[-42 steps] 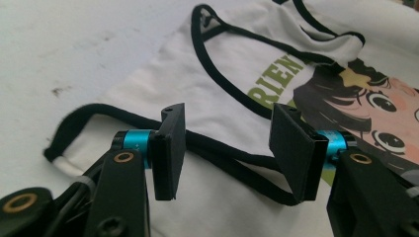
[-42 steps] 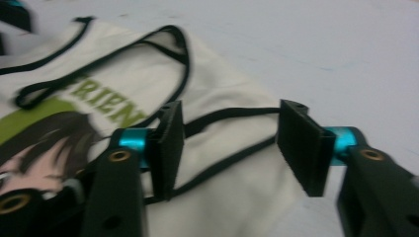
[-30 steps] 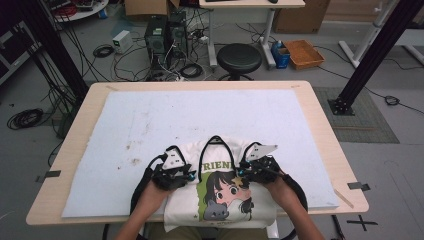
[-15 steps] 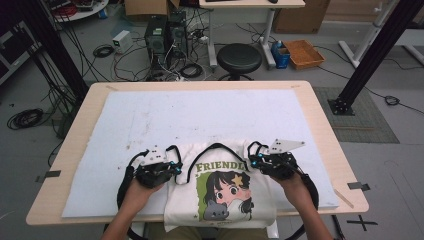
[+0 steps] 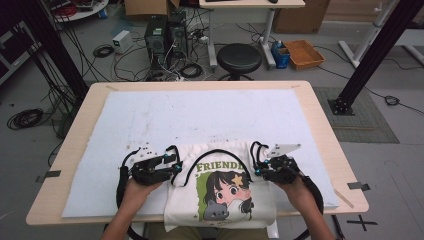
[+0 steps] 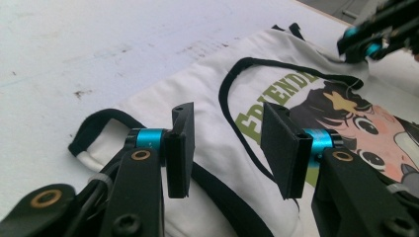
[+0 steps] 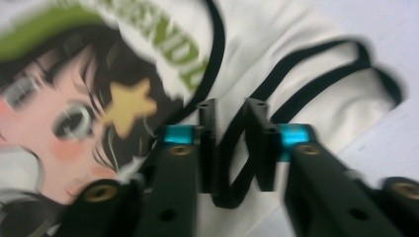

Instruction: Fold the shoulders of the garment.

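now, left tongs (image 6: 227, 148) parted, shirt (image 5: 220, 220) overhanging table (image 5: 320, 110) edge

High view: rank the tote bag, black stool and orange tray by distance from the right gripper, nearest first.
From the right gripper:
1. Tote bag, right beside it on the table.
2. Black stool, on the floor beyond the table.
3. Orange tray, floor, farther right of the stool.

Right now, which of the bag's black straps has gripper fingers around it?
The strap at the bag's right corner: the right gripper's fingers straddle its loop. The left gripper hangs open over bare cloth.
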A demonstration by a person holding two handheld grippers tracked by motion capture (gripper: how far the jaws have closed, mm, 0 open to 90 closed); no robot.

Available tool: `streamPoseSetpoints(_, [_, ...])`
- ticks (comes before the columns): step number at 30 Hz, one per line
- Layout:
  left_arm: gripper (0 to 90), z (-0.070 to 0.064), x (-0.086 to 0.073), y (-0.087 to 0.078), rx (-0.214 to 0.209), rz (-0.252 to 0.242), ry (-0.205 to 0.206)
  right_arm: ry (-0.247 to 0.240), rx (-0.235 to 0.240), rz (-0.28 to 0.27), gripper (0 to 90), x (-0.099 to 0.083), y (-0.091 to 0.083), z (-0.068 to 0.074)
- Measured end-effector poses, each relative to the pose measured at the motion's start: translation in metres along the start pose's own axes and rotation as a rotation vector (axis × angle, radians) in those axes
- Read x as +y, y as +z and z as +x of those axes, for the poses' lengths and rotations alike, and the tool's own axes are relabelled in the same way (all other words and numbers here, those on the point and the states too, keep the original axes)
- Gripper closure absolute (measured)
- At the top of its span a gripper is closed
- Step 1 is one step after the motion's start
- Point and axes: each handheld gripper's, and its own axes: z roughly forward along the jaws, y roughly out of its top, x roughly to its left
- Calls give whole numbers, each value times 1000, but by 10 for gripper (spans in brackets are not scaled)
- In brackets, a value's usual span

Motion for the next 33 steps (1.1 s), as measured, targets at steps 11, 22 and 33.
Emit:
streamPoseSetpoints(11, [494,7,1,-3,49,-41,-25,150,-71,-108,686,21,-3,-26])
streamPoseSetpoints(22, [484,15,-1,-11,75,-67,-36,89,-277,48,878,47,52,-30])
streamPoseSetpoints(33, [483,15,-1,-11,93,-58,-30,101,-359,15,732,33,35,-41])
